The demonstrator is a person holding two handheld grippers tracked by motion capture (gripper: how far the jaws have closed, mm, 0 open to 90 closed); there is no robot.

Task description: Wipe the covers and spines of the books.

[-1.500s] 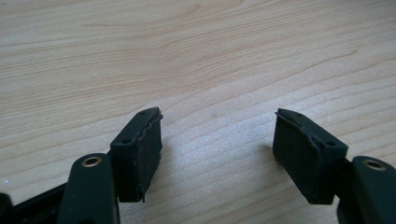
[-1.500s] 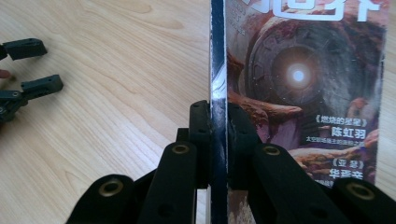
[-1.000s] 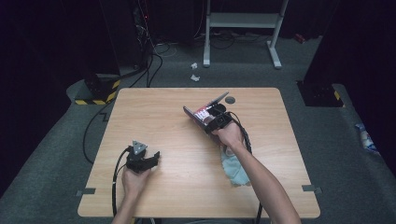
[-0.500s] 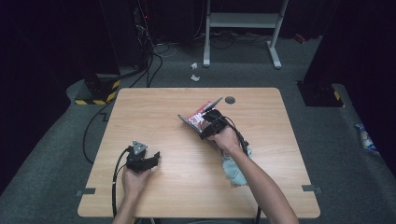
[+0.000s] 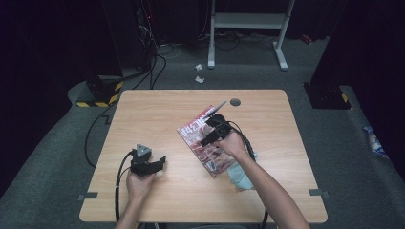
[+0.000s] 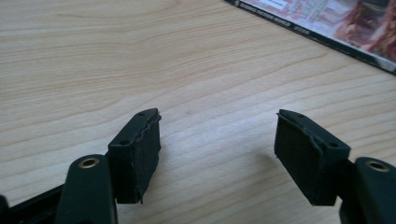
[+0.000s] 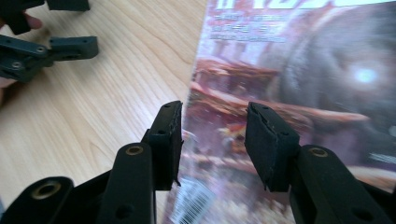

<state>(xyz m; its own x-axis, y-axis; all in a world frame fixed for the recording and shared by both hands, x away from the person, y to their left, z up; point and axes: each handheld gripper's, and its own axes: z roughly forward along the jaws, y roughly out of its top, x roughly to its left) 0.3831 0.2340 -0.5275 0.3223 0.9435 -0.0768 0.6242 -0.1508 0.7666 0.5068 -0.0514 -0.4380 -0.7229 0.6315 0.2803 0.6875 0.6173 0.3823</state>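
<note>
A magazine [image 5: 200, 139] with a red-brown cover lies flat on the wooden table [image 5: 157, 114], right of centre. My right gripper [image 5: 208, 138] hovers just over its cover. Its jaws have just been opening and now stand apart, with nothing pinched between them [image 7: 215, 116]; the cover [image 7: 299, 70] shows beneath. My left gripper [image 5: 160, 163] rests near the table's front left, pointing right toward the magazine. It is open over bare wood [image 6: 217, 123], and the magazine's edge [image 6: 327, 21] lies beyond it.
A pale blue cloth [image 5: 241, 174] lies under the right forearm, beside the magazine's near corner. A round dark cable hole [image 5: 234, 102] sits near the table's far edge. Cables trail from both grippers. A white stand [image 5: 248, 21] is on the floor behind.
The magazine, earlier held tilted up in the right gripper, now lies flat and a little nearer the left. The right jaws have opened off it. The left gripper has stayed put.
</note>
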